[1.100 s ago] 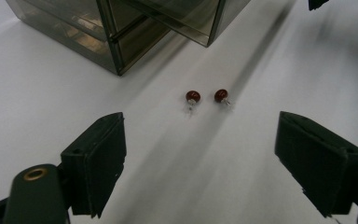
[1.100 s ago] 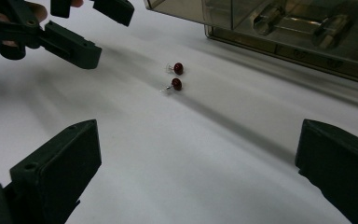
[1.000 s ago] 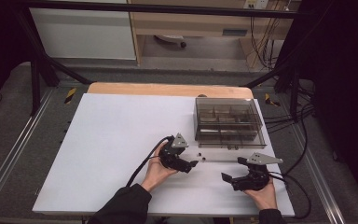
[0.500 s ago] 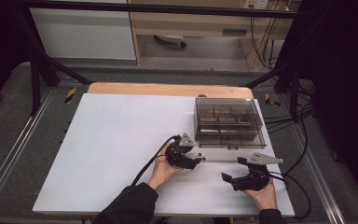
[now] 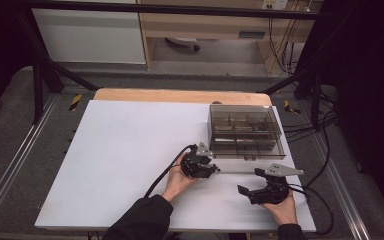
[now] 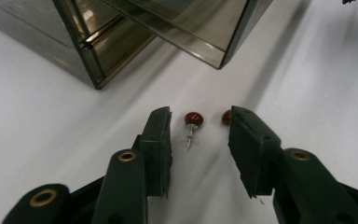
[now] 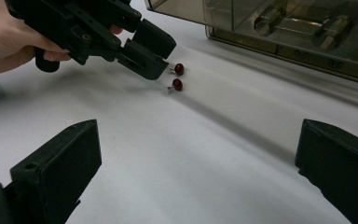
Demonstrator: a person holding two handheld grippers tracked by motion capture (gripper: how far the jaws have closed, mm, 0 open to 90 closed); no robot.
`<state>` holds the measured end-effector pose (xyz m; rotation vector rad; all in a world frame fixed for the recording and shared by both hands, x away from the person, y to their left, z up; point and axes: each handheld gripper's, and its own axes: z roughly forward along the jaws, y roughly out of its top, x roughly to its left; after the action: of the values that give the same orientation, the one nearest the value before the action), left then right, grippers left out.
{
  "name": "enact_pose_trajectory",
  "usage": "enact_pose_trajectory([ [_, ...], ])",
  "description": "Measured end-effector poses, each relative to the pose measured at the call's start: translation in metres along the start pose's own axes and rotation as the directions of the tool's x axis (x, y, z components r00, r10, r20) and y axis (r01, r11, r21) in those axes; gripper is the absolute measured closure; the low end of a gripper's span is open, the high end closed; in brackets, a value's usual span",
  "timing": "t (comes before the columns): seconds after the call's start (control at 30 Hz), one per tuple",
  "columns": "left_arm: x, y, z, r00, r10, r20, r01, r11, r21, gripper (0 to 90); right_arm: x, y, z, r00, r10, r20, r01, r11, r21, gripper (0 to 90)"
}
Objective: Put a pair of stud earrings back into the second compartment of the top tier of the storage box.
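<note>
Between the two black jaws of the left claw (image 6: 199,140), on the white table (image 5: 130,150):

— What lies there?

— A red-headed pin (image 6: 192,125), flat on its side, thin metal shaft pointing back toward the claw. A second red pin (image 6: 225,116) sits just beside the right jaw, partly hidden behind it. The right gripper view shows the pair (image 7: 177,77) close together at that claw's tips.

— Is the claw holding anything?

— No. Its jaws stand apart, narrow, one on each side of the first pin and not touching it.

— How would such a pin handle?

— Likely very light and stiff, with a smooth round head that could roll or skid away. The head looks the surest place to pinch; the shaft is too fine, and its tip is sharp.

— And beyond the pins?

— Ahead of the claw stands a smoky clear plastic box (image 5: 245,131) with compartments, near the pins but apart from them.

— The other hand?

— The right claw (image 5: 245,190) rests well to the side, jaws wide and empty.
</note>
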<state>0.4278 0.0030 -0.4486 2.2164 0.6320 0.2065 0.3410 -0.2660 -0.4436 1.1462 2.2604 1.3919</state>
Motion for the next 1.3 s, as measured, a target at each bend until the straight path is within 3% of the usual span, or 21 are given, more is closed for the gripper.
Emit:
enact_pose_trajectory([
  [0.7,0.0004,0.0008,0.0098,0.9999,0.006,-0.01,-0.006,0.9999,0.015,79.1,0.0,0.0003,-0.0007,1.0,0.007,-0.001,-0.007,1.0,-0.004,0.9],
  [1.0,-0.0028,0.0025,0.01,0.9994,0.021,-0.027,-0.02,0.9994,0.026,81.0,0.0001,0.0003,-0.0006,1.0,0.007,-0.002,-0.007,1.0,-0.002,0.9],
  [1.3,-0.0023,0.003,0.0068,0.9995,0.011,-0.03,-0.01,0.9996,0.025,81.8,0.0,0.0003,-0.0006,1.0,0.006,-0.002,-0.006,1.0,-0.001,0.8],
])
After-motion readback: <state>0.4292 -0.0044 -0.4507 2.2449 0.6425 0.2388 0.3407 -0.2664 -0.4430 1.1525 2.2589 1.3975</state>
